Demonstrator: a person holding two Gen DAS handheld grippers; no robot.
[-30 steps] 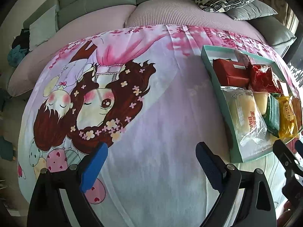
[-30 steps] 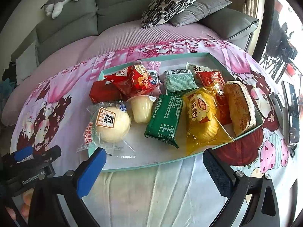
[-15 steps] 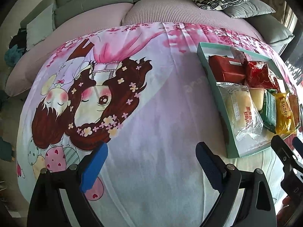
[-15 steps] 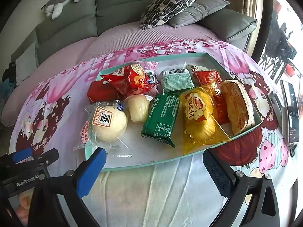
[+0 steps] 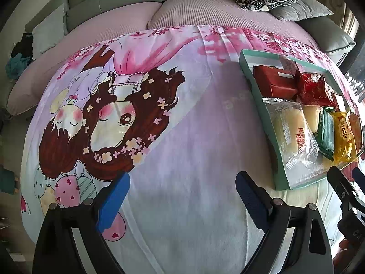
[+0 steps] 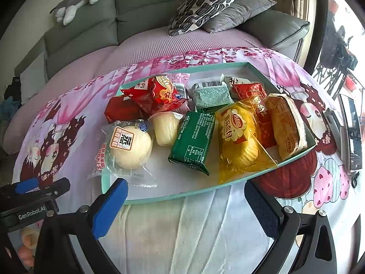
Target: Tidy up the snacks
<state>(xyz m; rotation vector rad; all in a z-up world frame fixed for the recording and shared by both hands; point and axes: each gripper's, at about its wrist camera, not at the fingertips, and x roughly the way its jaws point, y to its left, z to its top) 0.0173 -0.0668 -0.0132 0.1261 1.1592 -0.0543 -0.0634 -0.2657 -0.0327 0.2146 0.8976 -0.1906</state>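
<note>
The teal tray (image 6: 228,186) of snacks lies directly ahead of the right tool (image 6: 186,202) (jaws wide, empty); the left tool (image 5: 182,196), equally wide and empty, faces bare cloth.

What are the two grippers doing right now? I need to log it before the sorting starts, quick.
Left gripper: open, holding nothing, over bare cloth.
Right gripper: open, holding nothing, just short of the snack tray.

Bright daylight from the right, glare there, edges bent and dark.
</note>
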